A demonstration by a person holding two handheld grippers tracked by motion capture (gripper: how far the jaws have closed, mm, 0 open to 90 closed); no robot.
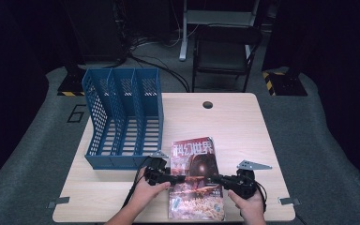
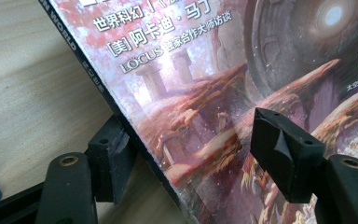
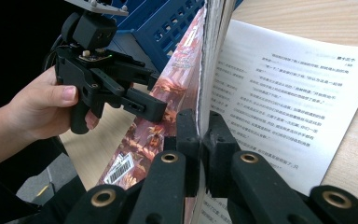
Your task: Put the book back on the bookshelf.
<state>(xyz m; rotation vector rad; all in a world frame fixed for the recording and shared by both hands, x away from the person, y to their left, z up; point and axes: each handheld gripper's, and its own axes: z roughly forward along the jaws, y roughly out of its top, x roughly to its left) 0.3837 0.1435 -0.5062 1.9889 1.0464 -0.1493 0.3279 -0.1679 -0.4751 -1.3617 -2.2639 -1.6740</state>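
The magazine (image 1: 196, 178) lay near the front edge of the table (image 1: 243, 122), just to the right of the blue file rack (image 1: 124, 117). The person seemed to be lifting it to stand it up, most likely for one of the rack's slots.

To my eye, doing this well meant keeping the right grip firm on the open edge while the left took hold of the spine side before the cover sagged, then raising both hands together so the pages stayed shut.

The right gripper (image 3: 198, 140) was clamped tight on a thick bunch of pages, one loose page falling away beside it. The left gripper (image 2: 191, 154) stood fairly wide, straddling the spine edge with one jaw under and one over the cover, not yet pressing.
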